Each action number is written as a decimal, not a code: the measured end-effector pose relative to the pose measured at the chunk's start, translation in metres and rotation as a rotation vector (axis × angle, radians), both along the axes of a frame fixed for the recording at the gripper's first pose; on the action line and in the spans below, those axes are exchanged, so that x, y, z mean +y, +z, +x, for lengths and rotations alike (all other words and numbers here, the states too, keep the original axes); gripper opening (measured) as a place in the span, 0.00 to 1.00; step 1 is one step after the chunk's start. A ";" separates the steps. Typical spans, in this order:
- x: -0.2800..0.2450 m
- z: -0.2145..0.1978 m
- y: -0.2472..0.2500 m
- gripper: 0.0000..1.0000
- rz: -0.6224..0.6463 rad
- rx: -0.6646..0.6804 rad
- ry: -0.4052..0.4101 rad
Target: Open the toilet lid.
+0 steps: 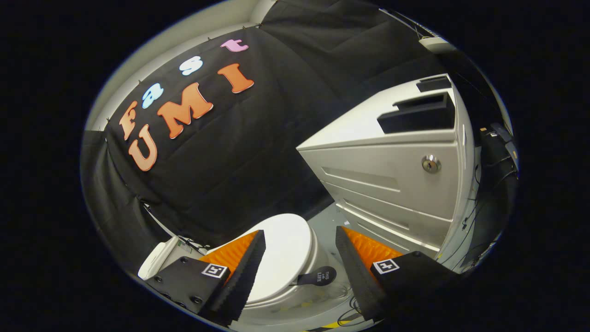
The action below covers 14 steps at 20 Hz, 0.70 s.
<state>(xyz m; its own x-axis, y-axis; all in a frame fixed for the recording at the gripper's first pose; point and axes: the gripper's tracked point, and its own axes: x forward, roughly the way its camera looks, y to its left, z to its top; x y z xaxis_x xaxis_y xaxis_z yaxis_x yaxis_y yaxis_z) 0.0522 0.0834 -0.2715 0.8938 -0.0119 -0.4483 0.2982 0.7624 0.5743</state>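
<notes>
Your gripper (299, 258) is spread wide and holds nothing. The toilet lid (283, 249) lies flat and closed, below and just beyond the fingers, mostly in the gap between them. Its dark pull tab (318, 276) sticks out toward the right finger. Nothing is done yet: you must descend, catch the tab, and lift.

floor (328, 220), toilet (295, 272), cabinet (392, 175)
</notes>
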 end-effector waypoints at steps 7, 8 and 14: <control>-0.009 0.000 -0.035 0.99 0.023 0.080 -0.046; -0.008 -0.002 -0.036 0.99 0.033 0.086 -0.051; -0.003 -0.004 -0.043 0.98 0.165 0.110 -0.071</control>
<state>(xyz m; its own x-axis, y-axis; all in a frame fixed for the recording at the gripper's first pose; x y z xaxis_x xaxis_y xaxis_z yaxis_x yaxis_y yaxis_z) 0.0483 0.0808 -0.3144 0.8389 0.0082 -0.5442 0.4159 0.6354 0.6507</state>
